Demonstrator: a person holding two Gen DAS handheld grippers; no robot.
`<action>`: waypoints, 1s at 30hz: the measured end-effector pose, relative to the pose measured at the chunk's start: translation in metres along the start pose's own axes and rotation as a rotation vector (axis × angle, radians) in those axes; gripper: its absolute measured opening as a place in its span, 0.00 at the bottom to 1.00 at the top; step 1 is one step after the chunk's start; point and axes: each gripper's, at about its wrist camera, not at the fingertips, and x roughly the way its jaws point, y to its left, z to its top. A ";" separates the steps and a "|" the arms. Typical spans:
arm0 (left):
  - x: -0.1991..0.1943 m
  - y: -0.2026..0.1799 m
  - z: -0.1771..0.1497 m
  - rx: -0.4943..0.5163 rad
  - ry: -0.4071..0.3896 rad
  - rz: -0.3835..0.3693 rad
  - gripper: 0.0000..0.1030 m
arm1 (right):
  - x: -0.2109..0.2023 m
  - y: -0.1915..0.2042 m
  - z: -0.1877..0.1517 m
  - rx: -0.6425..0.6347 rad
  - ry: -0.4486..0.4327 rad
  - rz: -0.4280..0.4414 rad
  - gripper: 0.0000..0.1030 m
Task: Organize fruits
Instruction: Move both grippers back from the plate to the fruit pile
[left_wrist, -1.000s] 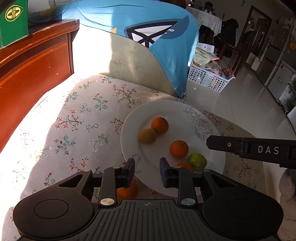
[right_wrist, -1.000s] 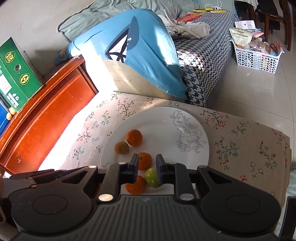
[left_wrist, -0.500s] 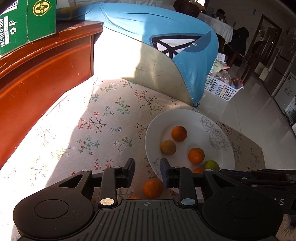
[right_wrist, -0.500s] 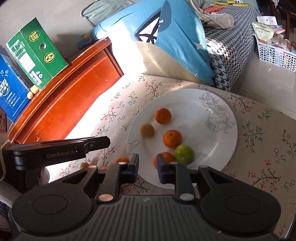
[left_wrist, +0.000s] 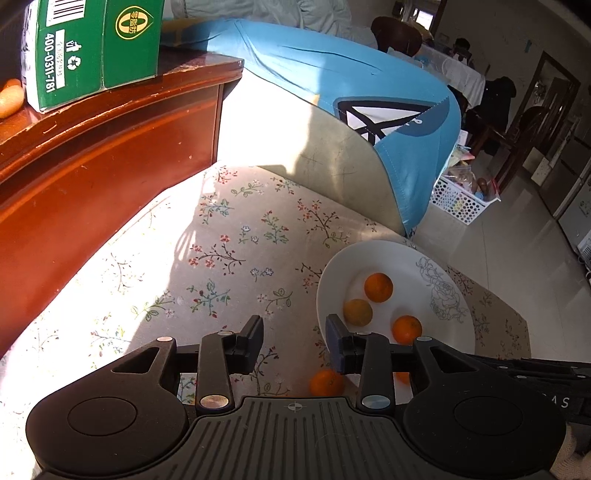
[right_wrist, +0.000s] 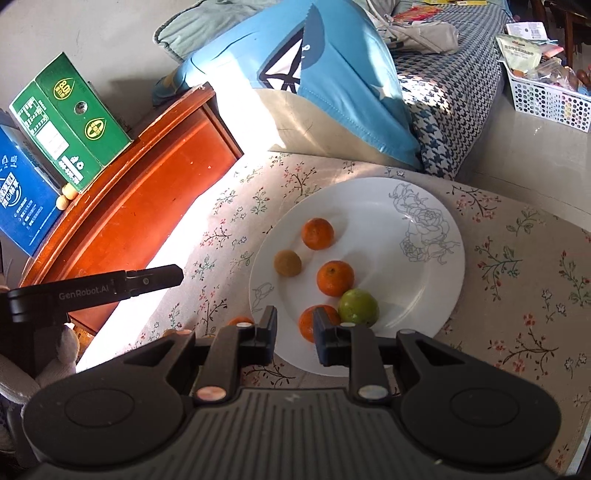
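Note:
A white plate (right_wrist: 417, 295) with a rose drawing lies on the floral cloth. It holds three oranges (right_wrist: 335, 278), a brownish fruit (right_wrist: 287, 262) and a green fruit (right_wrist: 358, 307). The plate also shows in the left wrist view (left_wrist: 439, 295). A loose orange (left_wrist: 327, 382) lies on the cloth beside the plate's near-left rim, below my left gripper (left_wrist: 294, 345), which is open and empty. My right gripper (right_wrist: 294, 334) is open and empty above the plate's near edge, by an orange (right_wrist: 312, 323). The left gripper shows at the left in the right wrist view (right_wrist: 162, 277).
A red-brown wooden cabinet (left_wrist: 92, 177) stands on the left with a green carton (right_wrist: 70, 122) and a blue carton (right_wrist: 22, 206) on top. A blue cushion (left_wrist: 351, 110) and a sofa (right_wrist: 454, 85) are behind. A white basket (right_wrist: 546, 92) sits on the floor.
Both grippers have pulled back and up from the plate. The left one has swung left, so the plate now sits at its right. Both stay open and empty.

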 end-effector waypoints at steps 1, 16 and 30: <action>-0.001 0.000 0.000 0.000 0.001 0.005 0.35 | -0.001 -0.001 -0.001 0.001 0.000 0.000 0.23; 0.003 0.003 0.000 0.083 0.062 0.031 0.36 | 0.009 0.008 -0.018 -0.051 0.053 -0.015 0.23; 0.000 0.004 0.015 0.070 0.022 0.006 0.45 | 0.022 0.026 -0.003 -0.027 0.004 -0.038 0.23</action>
